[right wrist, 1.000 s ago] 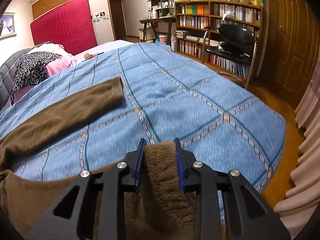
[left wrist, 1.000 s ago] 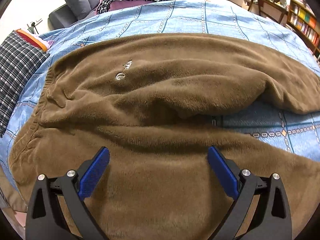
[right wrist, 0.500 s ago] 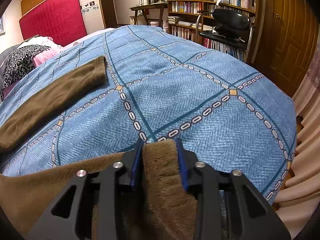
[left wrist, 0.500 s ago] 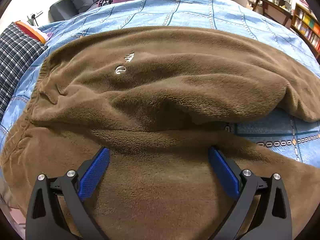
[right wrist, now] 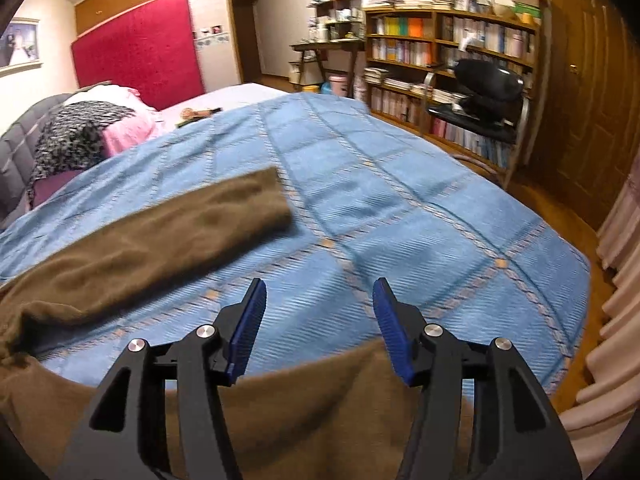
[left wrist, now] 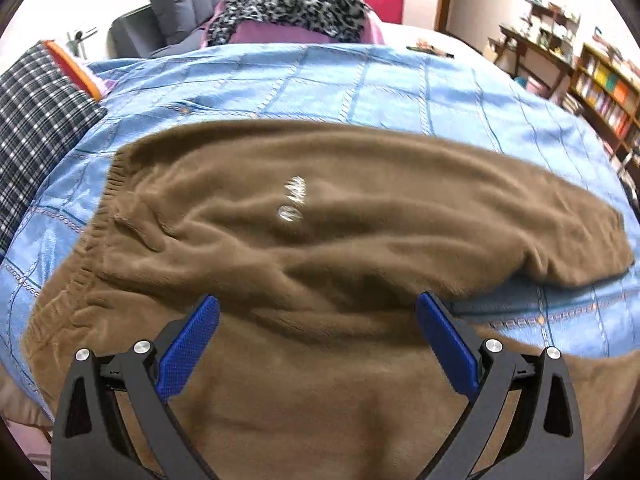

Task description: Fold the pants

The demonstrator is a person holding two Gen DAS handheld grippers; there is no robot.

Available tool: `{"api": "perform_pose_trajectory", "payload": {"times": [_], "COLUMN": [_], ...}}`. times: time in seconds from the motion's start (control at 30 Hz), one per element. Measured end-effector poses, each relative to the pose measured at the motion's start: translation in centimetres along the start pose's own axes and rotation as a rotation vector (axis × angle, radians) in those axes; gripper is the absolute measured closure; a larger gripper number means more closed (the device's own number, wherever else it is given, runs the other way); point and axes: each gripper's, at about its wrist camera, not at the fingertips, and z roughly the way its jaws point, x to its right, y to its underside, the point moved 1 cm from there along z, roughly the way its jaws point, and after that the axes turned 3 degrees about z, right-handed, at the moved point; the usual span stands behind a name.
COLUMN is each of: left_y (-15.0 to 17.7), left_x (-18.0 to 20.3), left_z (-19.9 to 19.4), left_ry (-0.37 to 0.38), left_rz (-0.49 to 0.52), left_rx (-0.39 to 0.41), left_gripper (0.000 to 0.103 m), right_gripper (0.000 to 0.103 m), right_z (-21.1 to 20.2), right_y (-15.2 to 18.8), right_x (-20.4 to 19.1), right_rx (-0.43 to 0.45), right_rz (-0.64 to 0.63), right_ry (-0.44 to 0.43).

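Observation:
Brown fleece pants (left wrist: 320, 208) with a small white logo lie spread across the blue quilted bed (left wrist: 360, 80), waistband at the left, legs running right. My left gripper (left wrist: 318, 308) is open above the near leg, close to the crotch, holding nothing. In the right wrist view, my right gripper (right wrist: 320, 292) is open above the near leg's cuff end (right wrist: 320, 400), which lies flat under it. The far leg (right wrist: 160, 232) lies apart on the bed (right wrist: 400, 220), its cuff pointing right.
A plaid cloth (left wrist: 36, 112) lies at the bed's left edge. A leopard-print blanket (left wrist: 288, 4) and grey sofa cushions (left wrist: 184, 0) are behind. A bookshelf (right wrist: 448, 64), a black chair (right wrist: 484, 96) and curtains (right wrist: 620, 280) stand to the right of the bed.
My right gripper has opened and let go of the near leg's cuff, and has lifted. My left gripper stayed open and has drawn back from the pants.

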Motion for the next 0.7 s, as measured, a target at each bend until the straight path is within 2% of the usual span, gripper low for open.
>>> {"api": "perform_pose_trajectory", "payload": {"times": [0.23,0.4,0.7], "left_y": [-1.8,-3.4,-6.4], "left_x": [-4.3,-7.9,-14.6], "left_z": [0.9,1.7,4.1], "left_ry": [-0.077,-0.131,-0.204], "left_rz": [-0.063,-0.101,-0.185], "left_rx": [-0.003,0.009,-0.009], "left_gripper": [0.005,0.005,0.005], "right_gripper": [0.039,0.039,0.039], "right_z": [0.4,1.3,3.1], "right_y": [-0.3,-0.3,-0.5], "right_x": [-6.1,-9.5,-13.2], "right_rx": [-0.006,-0.034,-0.087], "right_rz": [-0.057,-0.081,-0.080], "right_ry": [-0.086,-0.131,-0.177]}}
